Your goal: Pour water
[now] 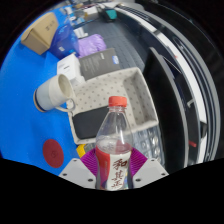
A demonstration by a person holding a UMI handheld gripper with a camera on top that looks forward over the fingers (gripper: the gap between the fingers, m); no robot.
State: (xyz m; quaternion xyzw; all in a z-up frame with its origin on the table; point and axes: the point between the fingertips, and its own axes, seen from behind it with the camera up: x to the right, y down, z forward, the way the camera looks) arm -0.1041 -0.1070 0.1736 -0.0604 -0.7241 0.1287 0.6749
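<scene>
Gripper view: we are seeing the gripper [113, 165] pinching the bottle [116, 145] upright between its pads, cap on, carrying it toward the white cup [52, 94] lying near the basket [112, 92].

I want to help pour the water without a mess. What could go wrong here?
1. The bottle between the fingers has its red cap on, so no water can come out until it is off.
2. The white cup lies tipped on its side on the blue table, so water poured there would likely spill.
3. The grey basket sits close behind the bottle, so a tilt might knock it.
</scene>
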